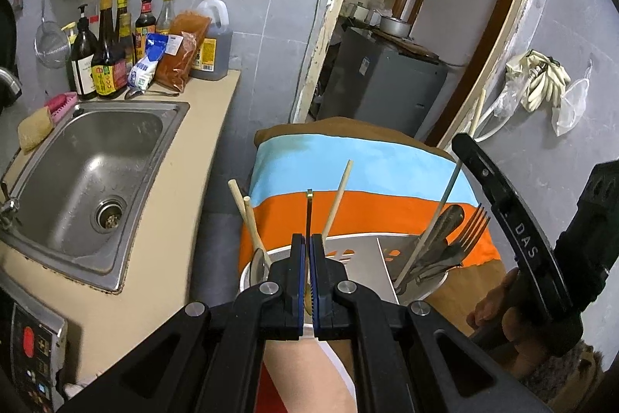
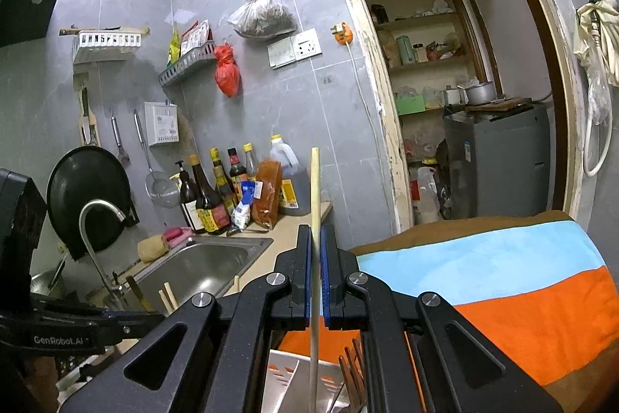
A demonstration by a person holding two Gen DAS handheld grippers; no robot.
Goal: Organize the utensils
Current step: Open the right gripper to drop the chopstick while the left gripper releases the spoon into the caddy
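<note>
A white utensil holder (image 1: 244, 271) with a divider stands on a striped cloth (image 1: 387, 211). Its left half holds pale chopsticks (image 1: 251, 219) and a spoon (image 1: 258, 264). Forks (image 1: 470, 229) and spoons fill the right half. My left gripper (image 1: 309, 242) is shut on a thin dark stick (image 1: 308, 215) with a brass-coloured tip, just above the holder. In its own view my right gripper (image 2: 317, 231) is shut on a pale chopstick (image 2: 315, 188) held upright. That chopstick (image 1: 433, 223) reaches down into the right half. The holder (image 2: 286, 362) lies below the right gripper.
A steel sink (image 1: 89, 173) sits in the beige counter (image 1: 185, 204) to the left, with sauce bottles (image 1: 110, 57) and a sponge (image 1: 35, 128) behind it. A tap (image 2: 96, 219) curves over the sink. A doorway with a grey cabinet (image 1: 383, 80) opens beyond the cloth.
</note>
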